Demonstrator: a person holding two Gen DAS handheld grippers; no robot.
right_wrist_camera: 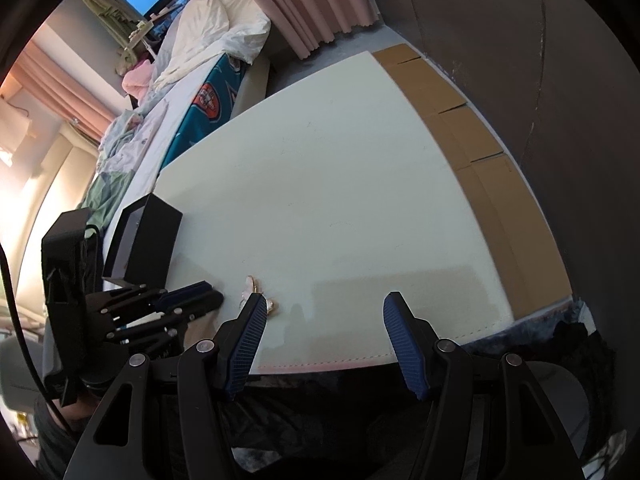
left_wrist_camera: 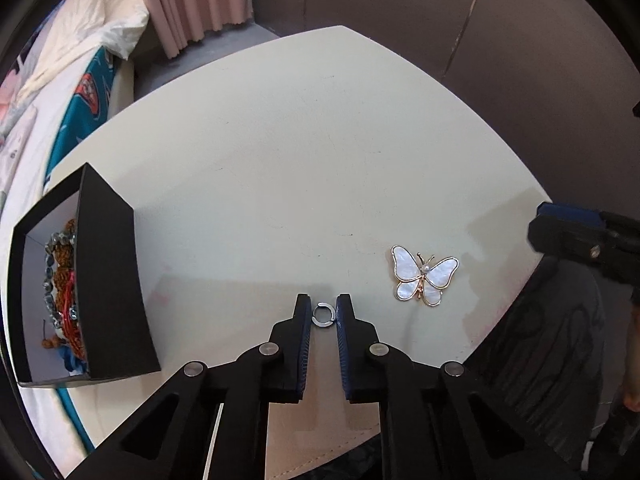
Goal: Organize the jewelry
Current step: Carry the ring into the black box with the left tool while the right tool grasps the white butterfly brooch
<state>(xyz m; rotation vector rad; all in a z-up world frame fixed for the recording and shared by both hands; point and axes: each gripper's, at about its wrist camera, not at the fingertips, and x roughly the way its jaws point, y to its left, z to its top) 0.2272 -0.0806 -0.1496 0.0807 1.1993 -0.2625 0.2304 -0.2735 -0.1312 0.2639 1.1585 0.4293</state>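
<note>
A small silver open ring (left_wrist_camera: 323,315) lies on the white table (left_wrist_camera: 280,160) right between the tips of my left gripper (left_wrist_camera: 323,305), whose jaws stand narrowly apart around it without clearly clamping it. A white and gold butterfly brooch (left_wrist_camera: 424,275) lies flat to the right of it; in the right wrist view the brooch (right_wrist_camera: 256,290) is partly hidden behind a finger. A black box (left_wrist_camera: 92,280) at the left holds beaded bracelets (left_wrist_camera: 64,292). My right gripper (right_wrist_camera: 326,306) is wide open and empty above the table's near edge.
The black box (right_wrist_camera: 144,236) stands at the table's left edge, next to a bed (right_wrist_camera: 192,80) with bedding. Brown cardboard (right_wrist_camera: 480,140) lines the table's right side along a dark wall. The left gripper (right_wrist_camera: 184,300) shows in the right wrist view.
</note>
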